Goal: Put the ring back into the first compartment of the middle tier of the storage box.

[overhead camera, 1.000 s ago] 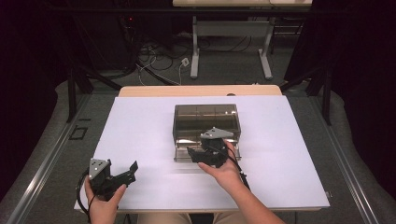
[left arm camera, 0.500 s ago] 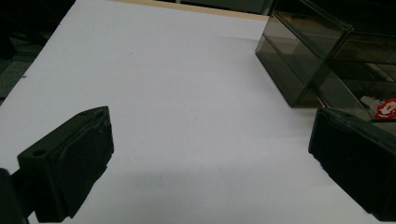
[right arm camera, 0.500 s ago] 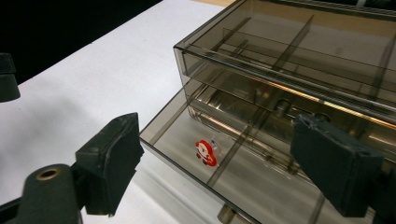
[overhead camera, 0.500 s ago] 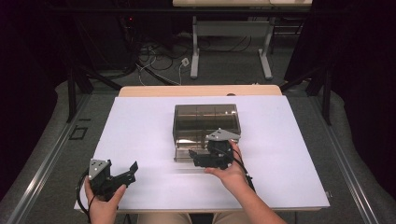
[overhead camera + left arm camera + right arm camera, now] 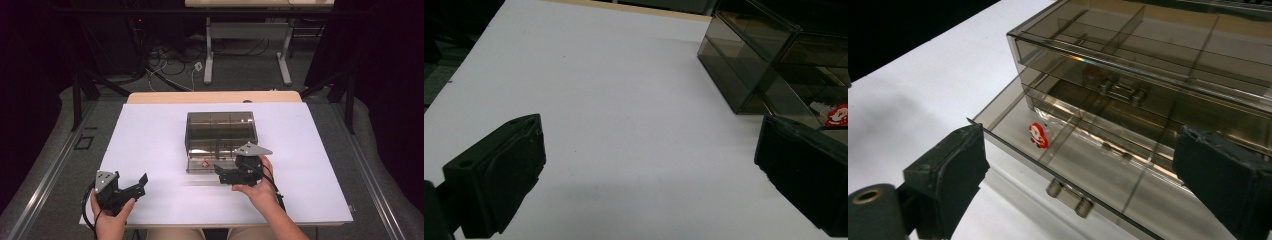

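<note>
Red charm point(image 5: 1038, 135) in open drawer point(image 5: 1088, 170)

1. The high view looks forward and down from above the person's side, over the whole white tabletop point(image 5: 150, 130).
2. The left gripper view sits low, facing across the tabletop toward the smoky drawer box point(image 5: 749, 65).
3. The right gripper view is close above its open lower drawer point(image 5: 1073, 165); all three share the box.
</note>
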A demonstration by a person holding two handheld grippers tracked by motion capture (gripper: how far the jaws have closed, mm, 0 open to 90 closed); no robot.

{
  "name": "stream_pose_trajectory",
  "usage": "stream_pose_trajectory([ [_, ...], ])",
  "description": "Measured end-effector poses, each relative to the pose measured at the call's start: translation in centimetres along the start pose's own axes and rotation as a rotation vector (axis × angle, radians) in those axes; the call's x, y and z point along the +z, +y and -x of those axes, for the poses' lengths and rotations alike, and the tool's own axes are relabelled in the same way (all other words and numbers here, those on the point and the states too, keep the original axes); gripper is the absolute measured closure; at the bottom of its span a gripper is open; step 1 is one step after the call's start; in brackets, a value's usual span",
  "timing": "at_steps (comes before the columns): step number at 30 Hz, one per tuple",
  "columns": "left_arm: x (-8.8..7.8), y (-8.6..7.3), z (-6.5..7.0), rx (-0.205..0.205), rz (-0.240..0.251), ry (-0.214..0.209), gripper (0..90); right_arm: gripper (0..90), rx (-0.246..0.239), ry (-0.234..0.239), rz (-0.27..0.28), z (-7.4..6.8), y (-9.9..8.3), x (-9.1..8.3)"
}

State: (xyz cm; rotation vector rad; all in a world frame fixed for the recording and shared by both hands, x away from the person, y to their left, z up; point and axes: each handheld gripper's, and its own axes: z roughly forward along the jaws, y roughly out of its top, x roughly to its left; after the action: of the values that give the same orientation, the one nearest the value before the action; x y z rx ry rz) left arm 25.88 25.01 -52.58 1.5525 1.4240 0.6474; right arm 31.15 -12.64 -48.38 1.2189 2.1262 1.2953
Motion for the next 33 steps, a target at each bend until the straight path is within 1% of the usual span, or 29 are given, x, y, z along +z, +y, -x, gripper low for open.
stream_pose_trajectory([
  [7,0.0,0.0,0.1,0.003,0.0,0.003,0.1,1.1,0.006,-0.005,0.008,0.8,-0.7,-1.0],
  [18,0.0,-0.1,0.1,-0.007,0.004,0.002,0.1,0.0,0.009,-0.064,0.038,2.6,-1.7,-2.8],
  [24,-0.1,-0.1,0.1,-0.004,0.001,0.002,0.1,0.0,0.03,-0.099,0.048,3.8,-2.4,-3.9],
  [29,-0.1,-0.1,0.2,-0.005,0.0,0.002,0.1,0.0,0.066,-0.126,0.054,5.0,-3.3,-4.6],
  [33,-0.1,-0.1,0.2,-0.002,0.001,0.004,0.1,0.0,0.085,-0.145,0.056,5.8,-3.9,-5.1],
])
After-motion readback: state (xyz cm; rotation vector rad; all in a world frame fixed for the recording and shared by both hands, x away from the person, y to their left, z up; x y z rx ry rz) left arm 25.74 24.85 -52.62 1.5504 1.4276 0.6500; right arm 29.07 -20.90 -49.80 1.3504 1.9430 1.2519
